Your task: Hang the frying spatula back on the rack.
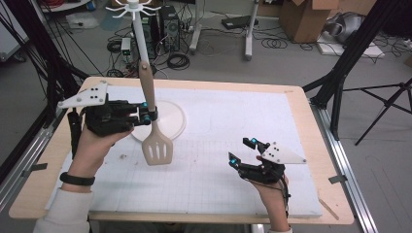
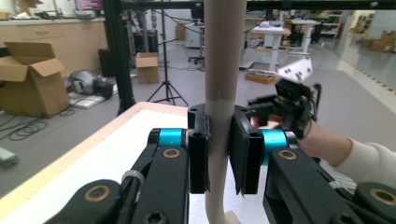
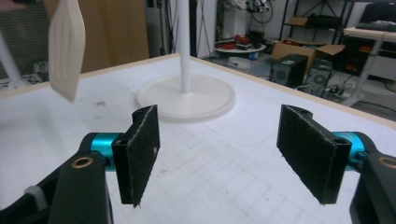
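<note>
The left hand-held gripper point(image 1: 145, 115) pinches the spatula point(image 1: 152, 121) at its handle. The spatula stands upright, blade down, near the surface's point(image 1: 233, 121) left edge. The right hand-held gripper point(image 1: 241, 151) is spread, holding nothing.

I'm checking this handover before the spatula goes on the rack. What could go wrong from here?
1. The left gripper clamps the spatula on its narrow handle, blade hanging free above the table, so it may swing or slip in the grip.
2. The stand rises just behind the handle; lifting could knock its pole or hooks.
3. The right gripper is open and holds nothing, well apart, so it could not steady the spatula.
</note>
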`<action>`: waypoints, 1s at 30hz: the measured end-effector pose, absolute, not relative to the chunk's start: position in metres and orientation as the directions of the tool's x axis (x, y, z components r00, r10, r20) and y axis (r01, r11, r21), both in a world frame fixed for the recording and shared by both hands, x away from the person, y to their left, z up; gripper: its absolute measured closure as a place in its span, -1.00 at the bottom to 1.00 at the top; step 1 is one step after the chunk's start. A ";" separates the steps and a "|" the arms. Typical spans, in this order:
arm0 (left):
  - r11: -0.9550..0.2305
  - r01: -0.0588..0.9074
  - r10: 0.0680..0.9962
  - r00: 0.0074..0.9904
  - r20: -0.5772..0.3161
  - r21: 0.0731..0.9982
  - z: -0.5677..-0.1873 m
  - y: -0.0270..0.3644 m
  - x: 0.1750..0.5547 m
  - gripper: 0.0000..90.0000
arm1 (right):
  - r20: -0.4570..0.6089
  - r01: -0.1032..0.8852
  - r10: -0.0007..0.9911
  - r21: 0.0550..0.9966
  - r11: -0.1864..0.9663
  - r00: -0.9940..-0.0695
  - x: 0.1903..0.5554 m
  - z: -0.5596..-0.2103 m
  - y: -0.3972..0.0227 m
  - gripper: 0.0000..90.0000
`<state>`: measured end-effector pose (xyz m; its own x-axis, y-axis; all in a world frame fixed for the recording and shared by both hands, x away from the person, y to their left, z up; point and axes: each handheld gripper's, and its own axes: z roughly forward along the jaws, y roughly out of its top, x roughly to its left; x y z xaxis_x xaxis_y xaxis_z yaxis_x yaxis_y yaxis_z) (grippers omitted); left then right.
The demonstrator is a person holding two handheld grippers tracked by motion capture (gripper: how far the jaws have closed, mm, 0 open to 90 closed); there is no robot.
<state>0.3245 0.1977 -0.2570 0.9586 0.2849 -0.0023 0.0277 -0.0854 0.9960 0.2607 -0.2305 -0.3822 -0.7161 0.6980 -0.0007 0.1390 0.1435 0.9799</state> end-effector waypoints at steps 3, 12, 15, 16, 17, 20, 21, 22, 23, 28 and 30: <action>-0.067 0.042 0.295 0.955 -0.020 0.997 -0.250 0.201 0.332 0.74 | -0.005 0.141 0.713 0.979 0.146 -0.701 0.259 -0.388 -0.235 -0.37; -0.084 0.074 0.344 0.938 -0.041 0.994 -0.237 0.211 0.354 0.74 | 0.001 0.146 0.737 0.980 0.133 -0.676 0.259 -0.396 -0.248 -0.41; -0.067 0.092 0.363 0.930 -0.062 0.993 -0.237 0.217 0.362 0.74 | 0.007 0.149 0.747 0.981 0.125 -0.665 0.259 -0.396 -0.251 -0.46; -0.069 0.095 0.370 0.927 -0.063 0.993 -0.237 0.219 0.364 0.74 | 0.005 0.149 0.749 0.981 0.125 -0.662 0.259 -0.396 -0.252 -0.47; -0.065 0.099 0.375 0.925 -0.067 0.993 -0.237 0.220 0.366 0.74 | 0.006 0.149 0.753 0.981 0.122 -0.658 0.259 -0.396 -0.254 -0.48; -0.059 0.108 0.379 0.922 -0.078 0.992 -0.236 0.223 0.372 0.74 | 0.011 0.148 0.755 0.982 0.114 -0.656 0.260 -0.396 -0.256 -0.49; -0.058 0.112 0.383 0.920 -0.081 0.992 -0.235 0.224 0.374 0.74 | 0.014 0.150 0.756 0.982 0.112 -0.655 0.260 -0.396 -0.257 -0.49; -0.063 0.111 0.385 0.920 -0.079 0.992 -0.234 0.224 0.376 0.74 | 0.018 0.155 0.757 0.982 0.111 -0.653 0.260 -0.396 -0.258 -0.49; -0.064 0.114 0.390 0.917 -0.080 0.991 -0.233 0.224 0.377 0.74 | 0.016 0.151 0.756 0.982 0.110 -0.654 0.260 -0.396 -0.258 -0.49; -0.069 0.132 0.398 0.912 -0.094 0.989 -0.231 0.223 0.387 0.74 | 0.021 0.155 0.759 0.982 0.106 -0.650 0.260 -0.396 -0.259 -0.49; -0.067 0.134 0.404 0.910 -0.096 0.989 -0.231 0.223 0.390 0.74 | 0.021 0.152 0.761 0.983 0.102 -0.648 0.260 -0.397 -0.261 -0.50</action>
